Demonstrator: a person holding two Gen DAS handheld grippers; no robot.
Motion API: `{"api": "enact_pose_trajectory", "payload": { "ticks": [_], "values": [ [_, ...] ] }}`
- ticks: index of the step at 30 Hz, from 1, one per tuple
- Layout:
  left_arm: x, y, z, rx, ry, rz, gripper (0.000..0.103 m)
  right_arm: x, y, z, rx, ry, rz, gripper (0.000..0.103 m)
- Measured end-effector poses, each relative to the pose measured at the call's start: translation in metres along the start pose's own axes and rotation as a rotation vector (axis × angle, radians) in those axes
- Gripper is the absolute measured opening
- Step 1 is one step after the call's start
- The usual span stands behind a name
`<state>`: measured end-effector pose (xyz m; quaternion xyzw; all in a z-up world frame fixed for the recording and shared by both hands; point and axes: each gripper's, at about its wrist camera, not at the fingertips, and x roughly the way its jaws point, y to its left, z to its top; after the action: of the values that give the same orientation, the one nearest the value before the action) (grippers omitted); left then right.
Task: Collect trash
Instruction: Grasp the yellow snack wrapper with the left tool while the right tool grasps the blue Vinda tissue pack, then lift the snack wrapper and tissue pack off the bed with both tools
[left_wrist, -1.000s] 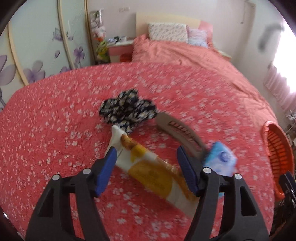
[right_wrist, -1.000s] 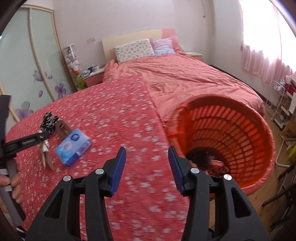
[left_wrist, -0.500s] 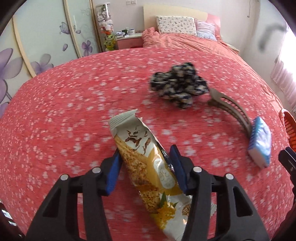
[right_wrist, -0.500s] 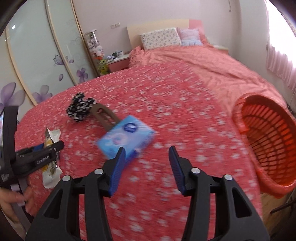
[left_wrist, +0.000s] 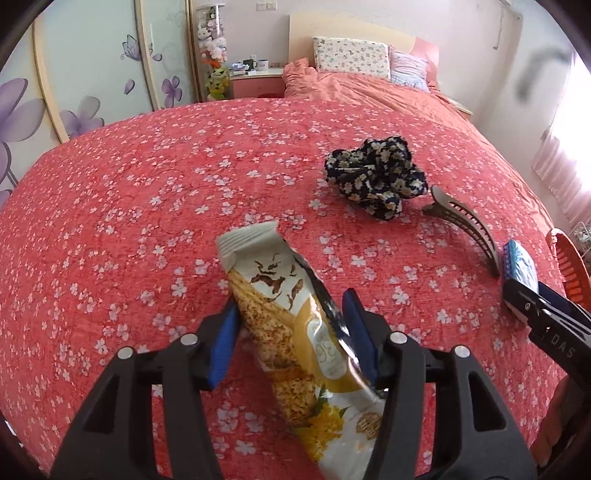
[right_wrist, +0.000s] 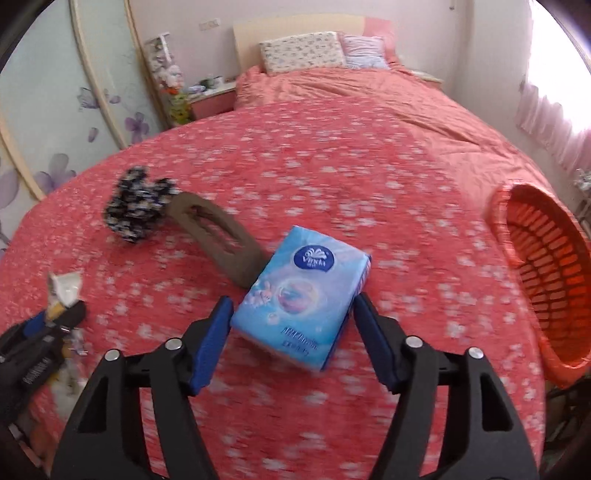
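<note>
The left gripper (left_wrist: 290, 332) has its blue pads closed against a yellow-and-white snack wrapper (left_wrist: 295, 332) on the bed (left_wrist: 147, 192), near its foot edge. The right gripper (right_wrist: 291, 336) stands open, its pads straddling a blue tissue pack (right_wrist: 306, 295) without clearly pressing it. Just beyond the pack lie a brown hair clip (right_wrist: 218, 236) and a dark floral scrunchie (right_wrist: 136, 203). An orange basket (right_wrist: 546, 273) stands off the bed's right edge.

The left gripper (left_wrist: 291, 332) is pinching the snack wrapper (left_wrist: 295, 332) between its blue pads. The right gripper (right_wrist: 293, 339) is straddling the tissue pack (right_wrist: 301, 295), jaws apart, pads not quite touching its sides.
</note>
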<state>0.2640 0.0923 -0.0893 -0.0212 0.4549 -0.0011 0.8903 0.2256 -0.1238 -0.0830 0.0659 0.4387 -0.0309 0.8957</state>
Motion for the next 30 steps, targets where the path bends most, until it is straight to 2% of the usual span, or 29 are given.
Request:
{"api": "enact_pose_trajectory", "payload": {
  "ticks": [7, 18, 20, 22, 24, 28, 30],
  "values": [
    [-0.016, 0.006, -0.008, -0.011, -0.027, 0.001, 0.068, -0.001, -0.031, 0.001, 0.071, -0.005, -0.010, 0.069],
    [-0.013, 0.006, -0.029, -0.039, 0.018, 0.042, 0.069, 0.008, -0.025, 0.005, 0.059, 0.029, -0.087, 0.070],
    [-0.014, 0.007, -0.030, -0.040, 0.012, 0.037, 0.062, 0.006, -0.033, 0.003, 0.050, 0.020, -0.078, 0.063],
    [-0.014, 0.008, -0.027, -0.032, 0.004, 0.014, 0.051, 0.006, -0.036, 0.005, 0.043, 0.013, -0.056, 0.057],
    [-0.011, 0.003, -0.021, -0.018, -0.002, -0.016, 0.042, 0.007, -0.038, 0.008, 0.034, 0.009, -0.014, 0.056],
    [-0.005, -0.012, -0.009, 0.033, -0.031, -0.117, 0.040, 0.008, -0.037, 0.013, -0.027, -0.028, 0.070, 0.054],
    [-0.008, -0.022, -0.006, 0.076, -0.050, -0.112, 0.043, 0.007, -0.036, 0.012, -0.048, -0.034, 0.051, 0.054]
  ]
}}
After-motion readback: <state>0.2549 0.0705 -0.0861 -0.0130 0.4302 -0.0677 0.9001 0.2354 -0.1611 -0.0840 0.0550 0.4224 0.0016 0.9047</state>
